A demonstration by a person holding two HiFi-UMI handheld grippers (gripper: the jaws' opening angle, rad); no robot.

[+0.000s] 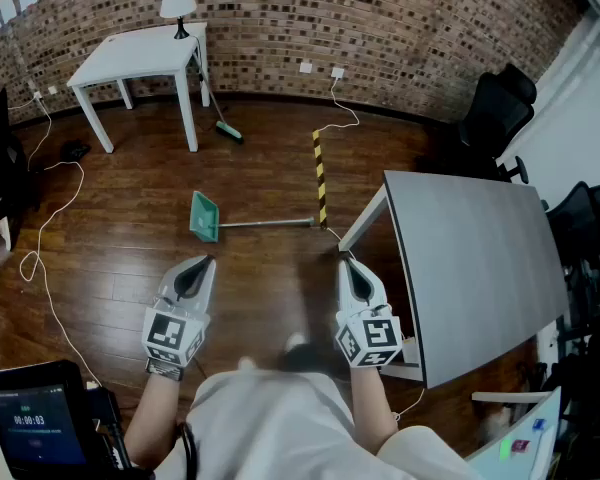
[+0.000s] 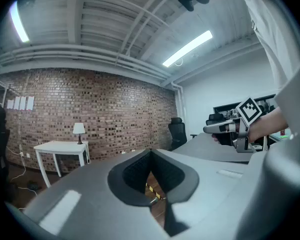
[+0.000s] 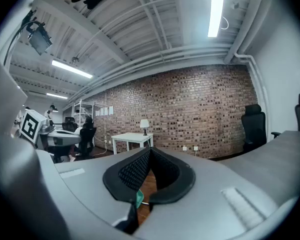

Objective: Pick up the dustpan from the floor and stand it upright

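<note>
1. Far ahead of you stands a white table (image 1: pixel 140 56) with a small lamp (image 1: pixel 178 6) on top.
2. A broom (image 1: pixel 223 123) leans by its leg.
3. A yellow and black strip (image 1: pixel 320 178) runs along the wood floor (image 1: pixel 110 258).
4. A big grey table (image 1: pixel 470 268) is on your right.
5. Black chairs (image 1: pixel 495 108) sit near the brick wall (image 1: pixel 400 28).
6. A white cord (image 1: pixel 50 218) curls on the floor on your left.

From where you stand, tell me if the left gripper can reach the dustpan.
Likely yes: the dustpan lies on the floor ahead of the left gripper, with nothing between them.
</note>
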